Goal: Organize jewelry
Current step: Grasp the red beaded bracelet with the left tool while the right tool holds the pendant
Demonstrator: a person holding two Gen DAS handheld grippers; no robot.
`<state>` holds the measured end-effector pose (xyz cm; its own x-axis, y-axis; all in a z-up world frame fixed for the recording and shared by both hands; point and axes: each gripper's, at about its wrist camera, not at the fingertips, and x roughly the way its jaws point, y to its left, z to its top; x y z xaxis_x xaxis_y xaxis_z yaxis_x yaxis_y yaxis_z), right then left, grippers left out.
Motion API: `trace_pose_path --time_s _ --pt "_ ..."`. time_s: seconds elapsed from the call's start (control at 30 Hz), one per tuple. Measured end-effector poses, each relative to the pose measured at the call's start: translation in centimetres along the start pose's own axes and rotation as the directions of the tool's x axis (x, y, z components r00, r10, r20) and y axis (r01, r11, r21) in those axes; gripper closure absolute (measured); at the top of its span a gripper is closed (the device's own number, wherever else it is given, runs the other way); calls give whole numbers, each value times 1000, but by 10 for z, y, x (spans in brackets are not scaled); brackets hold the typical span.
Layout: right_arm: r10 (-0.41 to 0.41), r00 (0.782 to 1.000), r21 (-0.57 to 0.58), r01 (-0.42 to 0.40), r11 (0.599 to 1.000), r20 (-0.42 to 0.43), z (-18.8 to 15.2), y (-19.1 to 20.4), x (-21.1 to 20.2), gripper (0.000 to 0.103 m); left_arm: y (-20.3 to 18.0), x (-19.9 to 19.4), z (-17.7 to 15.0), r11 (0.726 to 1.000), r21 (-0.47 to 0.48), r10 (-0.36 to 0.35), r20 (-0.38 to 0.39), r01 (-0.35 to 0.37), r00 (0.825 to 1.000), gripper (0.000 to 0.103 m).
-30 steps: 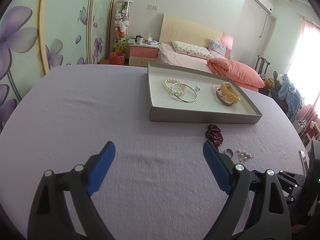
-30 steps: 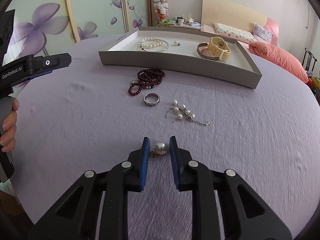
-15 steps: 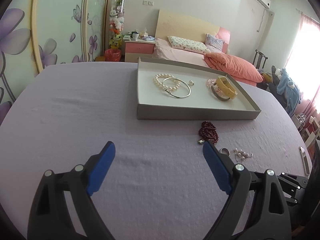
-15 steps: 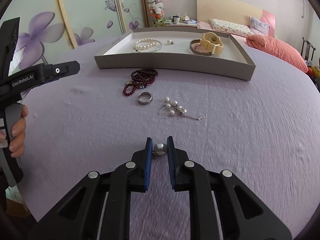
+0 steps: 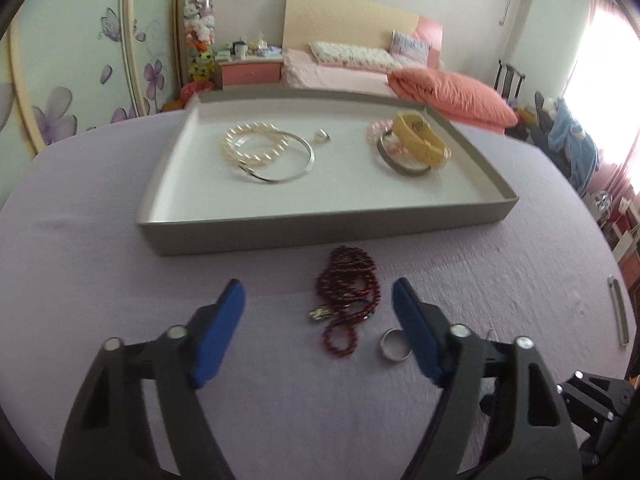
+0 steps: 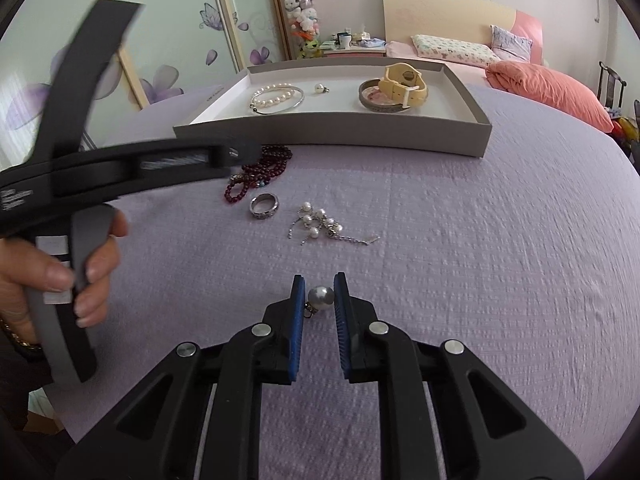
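A grey tray (image 5: 320, 229) (image 6: 332, 133) on the purple cloth holds a pearl bracelet (image 5: 256, 145), a silver bangle (image 5: 280, 168), a small pearl piece (image 5: 322, 136) and a yellow watch (image 5: 420, 142). A dark red bead necklace (image 5: 346, 296) (image 6: 264, 172) lies in front of the tray, between the fingers of my open left gripper (image 5: 318, 300). A silver ring (image 5: 394, 345) (image 6: 264, 206) and a pearl chain (image 6: 324, 226) lie beside it. My right gripper (image 6: 320, 294) is shut on a grey pearl pendant (image 6: 320, 296).
The table is covered with a purple cloth (image 6: 480, 260). The left gripper's body and the hand holding it (image 6: 80, 240) fill the left of the right wrist view. A bed with pink bedding (image 5: 448, 92) stands beyond the table. A slim silver object (image 5: 618, 308) lies at the right edge.
My left gripper has moved forward and right, up to the red bead necklace, and stays open. My right gripper has narrowed around the grey pearl pendant.
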<state>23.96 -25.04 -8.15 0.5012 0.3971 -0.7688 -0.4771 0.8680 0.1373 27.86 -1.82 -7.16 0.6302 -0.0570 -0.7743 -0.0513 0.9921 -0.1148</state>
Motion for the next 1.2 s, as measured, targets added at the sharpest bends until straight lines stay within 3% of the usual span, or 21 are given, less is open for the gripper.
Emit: trace_pose_path --time_s 0.17,0.27,0.43,0.7,1.2 --pt "3 1000 15 -3 1000 0 2 -6 1 88 -14 18 2 999 33 27 -34 -25 999 43" --pt "5 1000 16 -5 1000 1 3 -7 2 88 -19 22 1 997 59 52 -32 -50 998 54" --pt "12 1000 25 -12 1000 -4 4 -7 4 88 -23 22 0 992 100 82 -14 -80 997 90" --pt "11 1000 28 -11 1000 12 7 -8 -3 88 -6 13 2 996 60 62 -5 -61 998 95" --pt "-14 991 33 10 999 134 42 -13 -29 88 45 -70 2 1000 -10 -7 108 8 994 95"
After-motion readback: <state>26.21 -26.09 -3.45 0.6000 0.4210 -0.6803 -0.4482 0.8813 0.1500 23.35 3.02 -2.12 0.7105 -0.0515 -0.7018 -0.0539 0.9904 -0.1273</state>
